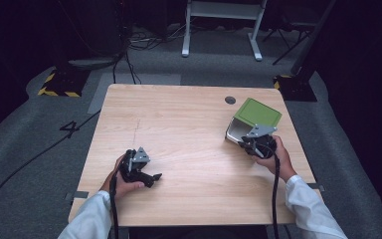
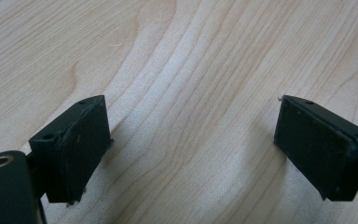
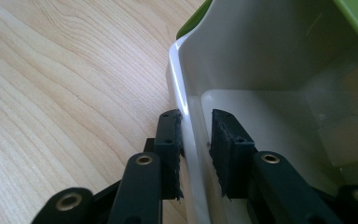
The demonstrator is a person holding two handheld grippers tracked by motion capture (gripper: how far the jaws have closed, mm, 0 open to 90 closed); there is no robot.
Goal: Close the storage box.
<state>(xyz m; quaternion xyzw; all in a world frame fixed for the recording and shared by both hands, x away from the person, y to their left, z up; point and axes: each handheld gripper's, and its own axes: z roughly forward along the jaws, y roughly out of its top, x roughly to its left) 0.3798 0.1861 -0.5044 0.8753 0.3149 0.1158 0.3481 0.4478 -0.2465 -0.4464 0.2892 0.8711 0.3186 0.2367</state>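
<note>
My right gripper (image 3: 196, 156) straddles the near wall of the box (image 1: 252, 122) at the far right of the table (image 1: 179, 129); one jaw touches outside, inner one looks slightly off, so not clamped. Left gripper (image 2: 191, 149) wide apart over bare wood, near left. Box is green outside, glossy white inside, lying tipped on its side. Probably light, stiff plastic, slippery; grip that thin wall near its corner

High view looks down over table (image 1: 189, 129); both gripper views sit close, sharing its wood top.
</note>
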